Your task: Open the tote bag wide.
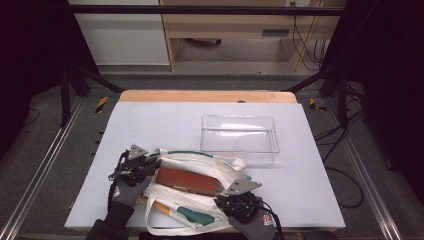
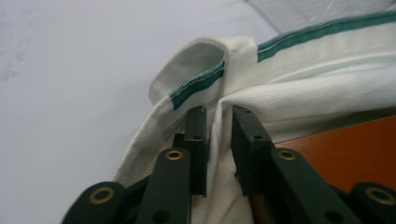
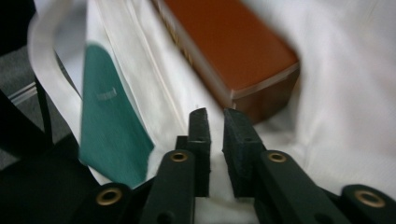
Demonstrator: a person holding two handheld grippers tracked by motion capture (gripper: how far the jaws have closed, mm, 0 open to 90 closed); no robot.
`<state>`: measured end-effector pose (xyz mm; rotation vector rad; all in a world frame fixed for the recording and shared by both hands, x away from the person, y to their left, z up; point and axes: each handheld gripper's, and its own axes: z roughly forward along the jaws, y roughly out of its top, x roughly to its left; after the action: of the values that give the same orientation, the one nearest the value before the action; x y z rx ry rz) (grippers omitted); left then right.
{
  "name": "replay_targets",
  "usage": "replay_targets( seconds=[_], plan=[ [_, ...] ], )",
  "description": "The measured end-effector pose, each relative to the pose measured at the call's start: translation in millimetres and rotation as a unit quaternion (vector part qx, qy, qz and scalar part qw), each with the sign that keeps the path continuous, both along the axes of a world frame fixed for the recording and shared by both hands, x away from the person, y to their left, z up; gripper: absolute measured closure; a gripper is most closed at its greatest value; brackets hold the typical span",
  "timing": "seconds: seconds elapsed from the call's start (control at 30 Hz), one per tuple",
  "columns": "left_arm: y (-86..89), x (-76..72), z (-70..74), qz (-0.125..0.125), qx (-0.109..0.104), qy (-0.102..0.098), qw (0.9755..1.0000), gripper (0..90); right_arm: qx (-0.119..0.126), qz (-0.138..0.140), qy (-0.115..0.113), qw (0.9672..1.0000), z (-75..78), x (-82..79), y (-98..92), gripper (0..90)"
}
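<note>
One tote bag [image 1: 200, 197], one brown case [image 1: 186, 181] inside; left claw [image 2: 218, 114], right claw [image 3: 215, 116] both pinching bag cloth.

A clear plastic tray [image 1: 240, 137] stands empty toward the bench's [image 1: 150, 125] far right corner. Beyond the far edge, a wooden shelf unit [image 1: 235, 25] stands on the floor.

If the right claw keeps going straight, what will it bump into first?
Probably the brown box. The right claw pinches white bag cloth, and the box's corner sits just ahead of its tips, though depth is hard to judge.
</note>
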<state>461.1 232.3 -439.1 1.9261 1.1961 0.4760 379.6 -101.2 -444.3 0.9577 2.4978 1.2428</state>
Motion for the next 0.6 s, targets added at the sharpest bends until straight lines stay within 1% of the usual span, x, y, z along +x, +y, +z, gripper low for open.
replay_targets(
  seconds=[0.03, 0.07, 0.17, 0.2, 0.27, 0.33, 0.43, 0.5, 0.6],
  plan=[
    [1.0, -2.5, 2.8, -0.002, -0.007, -0.003, 1.0000, 72.9, 0.008, 0.000, -0.011, 0.9999, 5.2, 0.9, 0.0, 77.4],
    [2.2, -6.0, 6.5, -0.003, -0.012, -0.010, 0.9999, 71.7, 0.011, 0.000, -0.015, 0.9998, 9.0, 1.9, 0.2, 76.7],
    [4.8, -18.9, 17.9, -0.008, -0.024, -0.032, 0.9992, 69.9, 0.022, -0.006, -0.034, 0.9992, 20.3, 7.1, 0.3, 77.6],
    [5.5, -24.2, 21.1, -0.010, -0.026, -0.039, 0.9989, 69.9, 0.021, -0.011, -0.037, 0.9990, 22.9, 8.9, 0.6, 78.0],
    [7.0, -35.5, 24.5, -0.015, -0.021, -0.048, 0.9985, 69.9, 0.023, -0.019, -0.044, 0.9986, 26.4, 13.4, 1.2, 77.9],
    [9.1, -46.6, 22.9, -0.021, -0.016, -0.046, 0.9986, 70.0, 0.021, -0.034, -0.051, 0.9979, 27.9, 20.2, 2.1, 77.0],
    [11.3, -61.7, 12.8, -0.033, 0.001, -0.038, 0.9988, 70.1, 0.014, -0.050, -0.048, 0.9975, 25.7, 30.6, 3.8, 75.4],
    [12.3, -65.3, 7.0, -0.036, 0.010, -0.027, 0.9989, 69.9, 0.008, -0.056, -0.043, 0.9975, 22.2, 36.0, 5.9, 75.6],
    [12.8, -64.9, -0.5, -0.035, 0.017, -0.011, 0.9992, 69.8, -0.006, -0.065, -0.041, 0.9970, 16.0, 43.7, 10.7, 77.1]
  ],
)
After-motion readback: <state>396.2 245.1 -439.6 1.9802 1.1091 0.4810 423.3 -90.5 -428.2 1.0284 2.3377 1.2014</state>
